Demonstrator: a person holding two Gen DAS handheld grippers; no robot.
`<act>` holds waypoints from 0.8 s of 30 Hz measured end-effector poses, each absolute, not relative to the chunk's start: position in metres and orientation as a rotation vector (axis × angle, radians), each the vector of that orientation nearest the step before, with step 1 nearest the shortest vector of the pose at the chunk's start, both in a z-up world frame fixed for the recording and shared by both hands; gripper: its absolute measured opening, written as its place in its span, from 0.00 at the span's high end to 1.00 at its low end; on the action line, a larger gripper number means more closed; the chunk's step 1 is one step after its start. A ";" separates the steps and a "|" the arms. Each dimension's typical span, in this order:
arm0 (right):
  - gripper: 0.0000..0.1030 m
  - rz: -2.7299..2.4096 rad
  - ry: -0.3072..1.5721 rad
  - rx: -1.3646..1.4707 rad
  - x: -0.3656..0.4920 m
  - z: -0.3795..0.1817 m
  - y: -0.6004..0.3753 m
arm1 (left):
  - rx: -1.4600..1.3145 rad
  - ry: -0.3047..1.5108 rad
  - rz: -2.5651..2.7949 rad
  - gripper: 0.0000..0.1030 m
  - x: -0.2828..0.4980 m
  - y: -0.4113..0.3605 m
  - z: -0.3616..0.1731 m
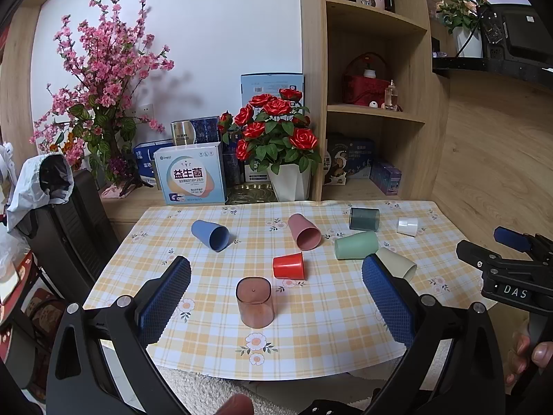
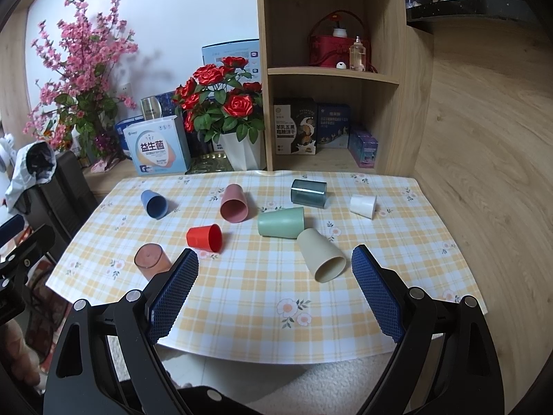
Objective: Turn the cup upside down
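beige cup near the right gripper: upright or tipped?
Tipped. The beige cup lies on its side on the tablecloth, open mouth facing the camera, inside looks empty.

Your right gripper [image 2: 274, 276]: jaws spread wide, holding nothing, above the near edge of the checked tablecloth [image 2: 242, 311].
Nearest cup: the beige cup [image 2: 319, 254] lies on its side between your blue pads [image 2: 174, 292], mouth toward you.
Touching it: the green cup [image 2: 280, 221], also on its side.
Upside down: the translucent brown cup [image 2: 152, 260], at your left.
Also lying down: red cup [image 2: 204, 237], pink cup [image 2: 234, 203], blue cup [image 2: 154, 204], grey cup [image 2: 308, 193], white cup [image 2: 363, 205].
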State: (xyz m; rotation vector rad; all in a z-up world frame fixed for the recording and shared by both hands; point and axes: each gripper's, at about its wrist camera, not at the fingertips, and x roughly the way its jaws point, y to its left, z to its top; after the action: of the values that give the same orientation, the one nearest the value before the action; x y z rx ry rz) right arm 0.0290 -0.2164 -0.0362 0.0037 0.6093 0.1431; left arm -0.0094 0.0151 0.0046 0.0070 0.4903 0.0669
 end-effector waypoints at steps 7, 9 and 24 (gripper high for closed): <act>0.15 0.142 0.611 0.004 0.029 -0.035 -0.217 | 0.007 0.494 0.070 0.06 -0.008 0.014 0.008; 0.15 0.142 0.609 0.004 0.029 -0.034 -0.217 | 0.006 0.495 0.067 0.06 -0.008 0.013 0.008; 0.15 0.144 0.608 -0.003 0.028 -0.030 -0.218 | -0.007 0.479 0.064 0.06 -0.009 0.011 0.008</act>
State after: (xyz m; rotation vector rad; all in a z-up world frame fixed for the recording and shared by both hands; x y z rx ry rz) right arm 0.0276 -0.2175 -0.0301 -0.0029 0.6083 0.1440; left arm -0.0089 0.0109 0.0083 -0.0068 0.4792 0.0639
